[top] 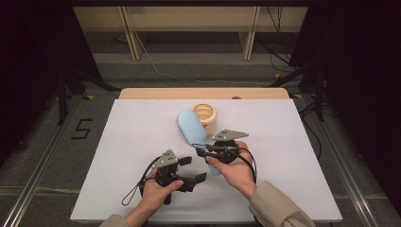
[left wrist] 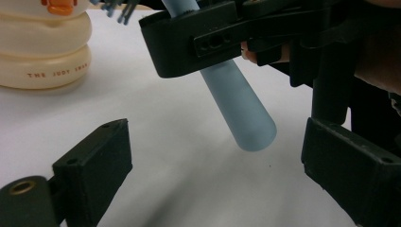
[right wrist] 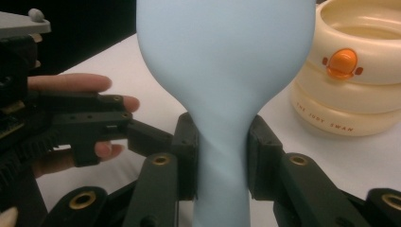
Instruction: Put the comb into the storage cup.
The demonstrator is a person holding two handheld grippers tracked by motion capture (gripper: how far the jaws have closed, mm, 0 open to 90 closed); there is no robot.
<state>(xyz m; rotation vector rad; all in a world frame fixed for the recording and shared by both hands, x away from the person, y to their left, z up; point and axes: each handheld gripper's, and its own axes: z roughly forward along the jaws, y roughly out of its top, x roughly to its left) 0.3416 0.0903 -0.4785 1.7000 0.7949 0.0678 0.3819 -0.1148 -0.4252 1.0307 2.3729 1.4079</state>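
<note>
A light blue hairbrush is held above the white table by the right gripper, whose 2 jaws are pressed onto the narrow neck where the handle meets the paddle. In the high view the brush head is seen pointing away from the person, tilted over the table just beside a cream, ringed cup with an orange button on its side; whether the 2 are touching cannot be told. The free end of the handle is seen hanging clear of the table in the left gripper view.

The left gripper is spread wide, with nothing between its jaws, and is aimed at that free handle end, which lies near but apart from it.

The brush is judged to be light, rigid plastic with a smooth, rounded surface, so it is likely to be slippery and to swivel about a single pinch point. The paddle is the wider end, and a grip on the handle alone is expected to let it droop. The bristles are thin and are better left untouched. A second hold is best taken on the straight, round handle below the right gripper's pinch, across its width, where the jaws can be closed squarely. The cup looks light and could be knocked by a careless swing of the head.
</note>
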